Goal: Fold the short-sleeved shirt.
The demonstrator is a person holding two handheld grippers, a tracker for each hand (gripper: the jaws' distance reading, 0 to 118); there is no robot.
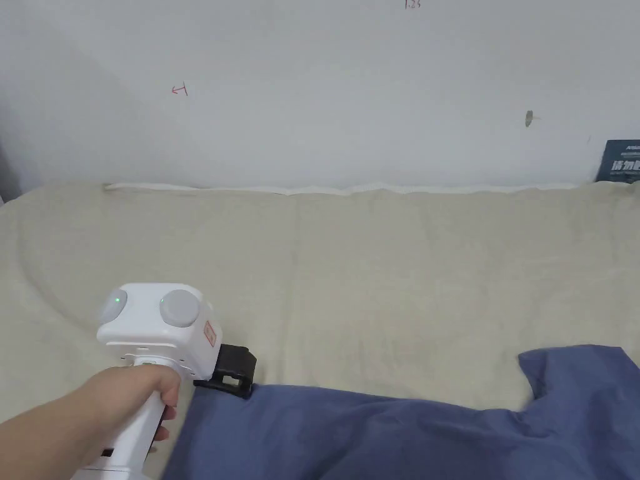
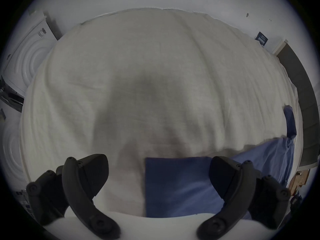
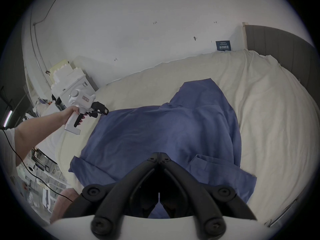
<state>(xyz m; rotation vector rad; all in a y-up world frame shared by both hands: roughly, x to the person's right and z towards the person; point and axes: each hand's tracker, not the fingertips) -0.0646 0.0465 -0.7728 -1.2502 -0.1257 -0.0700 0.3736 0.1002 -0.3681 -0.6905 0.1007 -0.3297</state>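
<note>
Spreading the blue short-sleeved shirt [image 3: 166,133] flat on the cream bedsheet [image 1: 375,281] is, I judge, the step in hand, so I should pull both ends evenly and keep the cloth taut. My left gripper [image 2: 158,174] hovers with jaws spread wide at a straight corner of the shirt, one jaw over cloth, one over sheet. My right gripper [image 3: 159,157] has its jaws pressed together over the shirt; whether cloth is pinched, I cannot tell. The shirt lies rumpled, one sleeve reaching toward the wall.

Cream-covered bed [image 1: 375,262] against plain white wall [image 1: 325,94], dark grey headboard [image 3: 280,41]
</note>
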